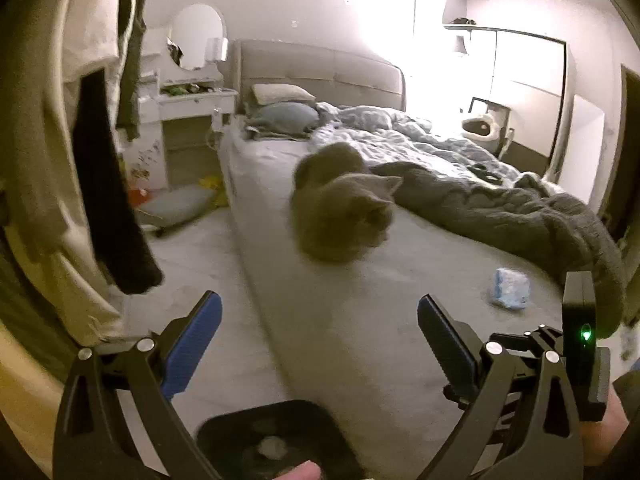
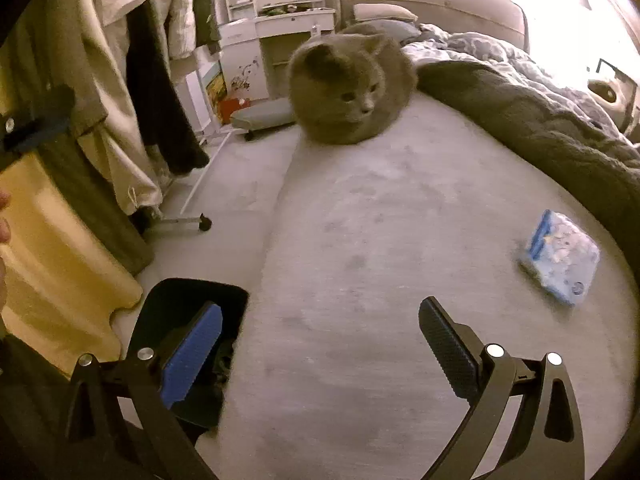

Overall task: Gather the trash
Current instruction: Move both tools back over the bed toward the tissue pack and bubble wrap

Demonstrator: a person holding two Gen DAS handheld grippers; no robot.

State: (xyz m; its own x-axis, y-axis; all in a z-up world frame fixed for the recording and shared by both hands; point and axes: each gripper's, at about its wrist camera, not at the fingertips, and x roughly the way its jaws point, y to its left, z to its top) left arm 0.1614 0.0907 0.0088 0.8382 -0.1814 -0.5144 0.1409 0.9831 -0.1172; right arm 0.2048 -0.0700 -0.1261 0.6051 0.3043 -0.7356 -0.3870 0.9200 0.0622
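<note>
Both the left gripper (image 1: 320, 332) and right gripper (image 2: 320, 336) stand wide and empty, so the step looks like the approach; the crumpled blue-and-white plastic wrapper (image 2: 560, 258) lies on the pale grey bed sheet (image 2: 360, 240), well right of the grey cat (image 2: 348, 88); next, the right gripper must close on it, then reach the black bin (image 2: 188, 300) beside the bed.

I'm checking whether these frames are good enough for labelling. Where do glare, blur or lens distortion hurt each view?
Left wrist view: window glare washes out the wall behind the headboard; the grey cat and blue-white packet are softly blurred. Right wrist view: glare burns out the upper right corner; the cat is sharper; fisheye bulges the bed; the black bin is dark inside.
</note>
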